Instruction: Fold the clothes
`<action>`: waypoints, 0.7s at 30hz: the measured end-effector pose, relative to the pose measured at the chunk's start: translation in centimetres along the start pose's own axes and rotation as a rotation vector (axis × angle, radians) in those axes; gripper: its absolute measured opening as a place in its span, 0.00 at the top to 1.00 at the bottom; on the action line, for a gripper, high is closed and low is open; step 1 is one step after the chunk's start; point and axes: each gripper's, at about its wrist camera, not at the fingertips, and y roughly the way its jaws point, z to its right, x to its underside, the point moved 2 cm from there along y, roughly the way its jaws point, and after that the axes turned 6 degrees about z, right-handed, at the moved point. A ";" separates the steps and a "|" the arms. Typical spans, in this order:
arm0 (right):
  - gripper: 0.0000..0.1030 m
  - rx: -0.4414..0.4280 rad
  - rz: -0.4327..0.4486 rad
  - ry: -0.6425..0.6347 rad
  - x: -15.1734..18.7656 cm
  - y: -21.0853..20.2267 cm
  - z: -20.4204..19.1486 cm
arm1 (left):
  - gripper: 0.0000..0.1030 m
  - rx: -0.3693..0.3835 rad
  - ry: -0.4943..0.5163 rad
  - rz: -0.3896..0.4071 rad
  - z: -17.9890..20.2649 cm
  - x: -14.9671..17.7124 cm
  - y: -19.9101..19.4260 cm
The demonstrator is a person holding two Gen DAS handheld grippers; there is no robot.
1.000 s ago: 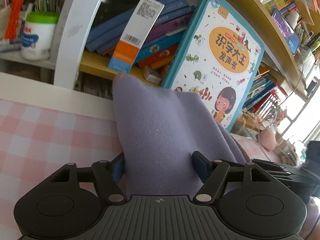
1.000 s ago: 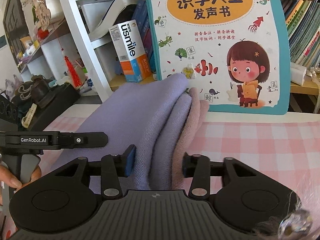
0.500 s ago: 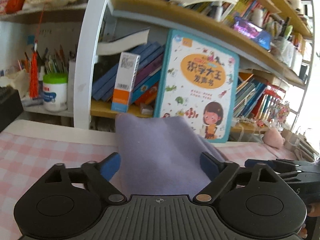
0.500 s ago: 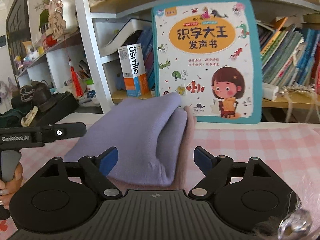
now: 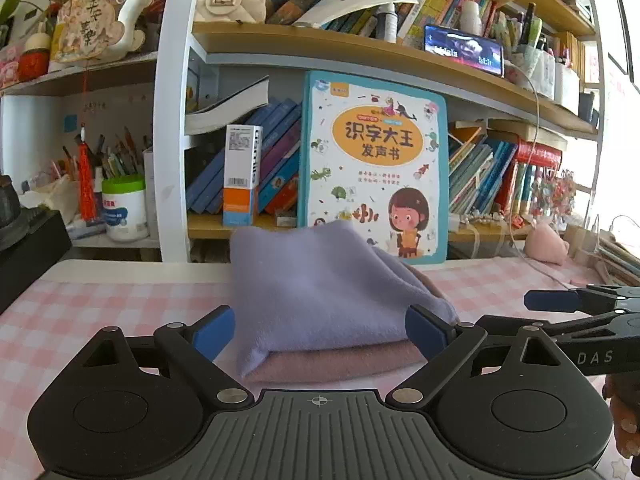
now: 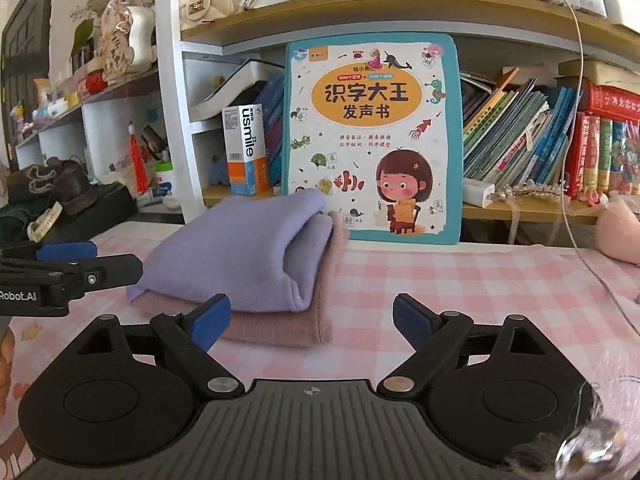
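A folded lilac garment [image 5: 320, 296] lies on top of a folded pink garment [image 5: 340, 364] on the pink checked tablecloth [image 5: 100, 312]. The same stack shows in the right wrist view, lilac [image 6: 248, 252] over pink [image 6: 276, 328]. My left gripper [image 5: 320, 334] is open, its blue pads either side of the stack's near edge, holding nothing. My right gripper [image 6: 312, 320] is open and empty, just in front of the stack's right corner. Each gripper shows in the other's view, the right one [image 5: 576, 304] and the left one [image 6: 68, 264].
A large children's book [image 6: 372, 136] leans against the bookshelf right behind the stack. A white and orange box [image 6: 245, 150] stands on the low shelf. A black box with a shoe [image 6: 72, 200] is at the left. A pink plush [image 6: 620, 228] and a cable [image 6: 576, 216] lie at the right.
Both grippers opened and let go of the lilac garment, then drew back from the stack. The garment now lies flat on the pink one.
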 end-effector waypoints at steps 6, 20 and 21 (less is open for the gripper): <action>0.08 0.016 0.027 -0.011 0.7 -1.2 -0.6 | 0.08 -0.020 0.031 0.003 0.8 0.7 -0.7; 0.01 0.069 0.043 -0.057 2.0 -2.1 -1.3 | 0.02 -0.100 0.129 0.006 2.2 2.4 -1.9; 0.01 0.068 0.044 -0.063 2.0 -2.2 -1.4 | 0.02 -0.095 0.132 0.003 2.3 2.4 -1.9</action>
